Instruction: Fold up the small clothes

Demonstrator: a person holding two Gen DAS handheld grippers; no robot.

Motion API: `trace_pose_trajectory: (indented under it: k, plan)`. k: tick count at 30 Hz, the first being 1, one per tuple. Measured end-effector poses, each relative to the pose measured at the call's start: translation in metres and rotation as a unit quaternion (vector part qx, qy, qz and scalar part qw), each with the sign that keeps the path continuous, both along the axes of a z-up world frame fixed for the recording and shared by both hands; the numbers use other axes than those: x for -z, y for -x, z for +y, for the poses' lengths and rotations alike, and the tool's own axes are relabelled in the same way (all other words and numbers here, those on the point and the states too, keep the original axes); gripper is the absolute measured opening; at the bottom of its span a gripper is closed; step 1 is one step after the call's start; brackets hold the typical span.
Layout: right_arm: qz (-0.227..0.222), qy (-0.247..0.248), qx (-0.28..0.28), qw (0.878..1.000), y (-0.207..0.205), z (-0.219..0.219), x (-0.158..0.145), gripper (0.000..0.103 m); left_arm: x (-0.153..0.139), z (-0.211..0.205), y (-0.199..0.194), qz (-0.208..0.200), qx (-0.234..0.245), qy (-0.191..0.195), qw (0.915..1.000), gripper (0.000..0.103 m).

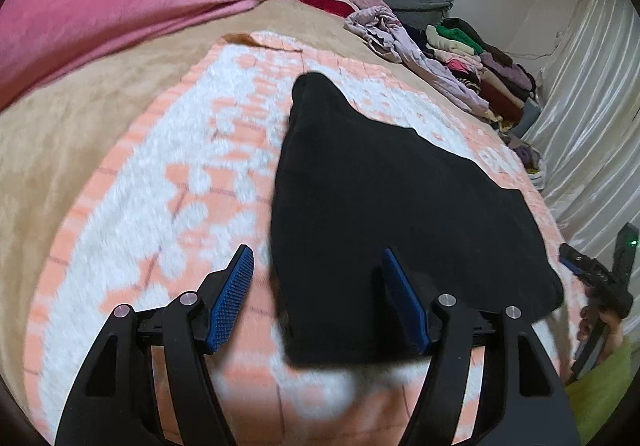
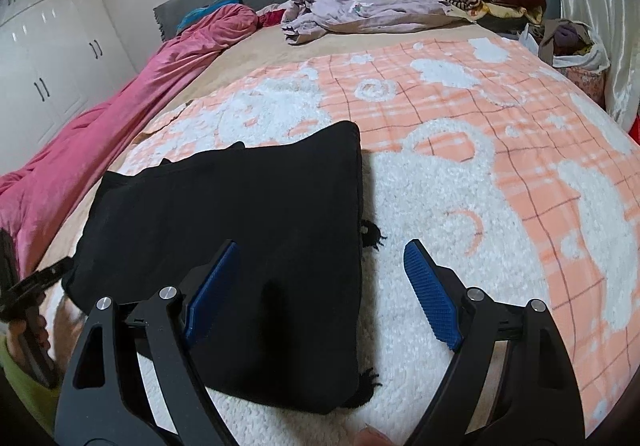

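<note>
A: Where does the black garment lie?

B: Flat on the pink-and-white blanket spread over the bed, already doubled over by the look of it, with a straight fold edge on its right side in the right wrist view. A bit of fringe or trim pokes out from under that edge.

A: And the grippers?

B: The left gripper hangs above the near end of the garment with its jaws spread wide, holding nothing. The right gripper is likewise released, jaws apart, straddling the right edge: one pad over the black cloth, the other over the blanket.

A: So what makes the next fold a good one?

B: I'd judge each gripper should pinch a near corner, taking all the layers and none of the fuzzy blanket underneath. Lift both corners level, carry them to the far edge, and lay them down square.

A: What could go wrong?

B: Thick, soft cloth may slip or bunch if only the top layer is caught. The left wrist view is blurred, so I can't tell how neat that side is.
</note>
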State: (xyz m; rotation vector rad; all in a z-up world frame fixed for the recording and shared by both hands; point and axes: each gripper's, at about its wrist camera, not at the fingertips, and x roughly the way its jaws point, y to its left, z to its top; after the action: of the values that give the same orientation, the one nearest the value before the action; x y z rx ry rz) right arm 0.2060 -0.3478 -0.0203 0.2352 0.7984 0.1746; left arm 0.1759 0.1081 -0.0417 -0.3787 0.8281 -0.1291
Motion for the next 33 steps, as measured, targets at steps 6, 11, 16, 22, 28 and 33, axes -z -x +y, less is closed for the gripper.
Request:
trace_pose_trajectory:
  k: [6,11,16,22,28,33]
  plan:
    - [0.013,-0.011,0.000,1.000,0.012,-0.001,0.009,0.077,0.005,0.002,0.004,0.002,-0.001,0.006,1.0000,0.064]
    - [0.013,-0.017,-0.002,1.000,0.017,-0.001,0.008,0.076,0.007,0.000,0.004,-0.001,0.000,0.012,0.9999,0.064]
    - [0.017,-0.025,-0.010,0.999,0.018,0.000,0.011,0.072,0.008,-0.004,0.006,-0.003,0.008,0.019,0.9998,0.058]
    - [0.025,-0.032,-0.018,0.999,0.014,0.000,0.016,0.058,0.010,-0.007,0.005,-0.005,0.011,0.027,0.9996,0.047]
    - [0.031,-0.043,-0.014,0.998,0.010,-0.004,0.024,0.052,0.004,-0.004,0.008,-0.015,0.009,0.027,0.9995,0.034]
    - [0.030,-0.044,-0.022,0.998,0.010,0.000,0.024,0.050,0.011,0.000,0.004,-0.005,0.010,0.041,0.9991,0.035]
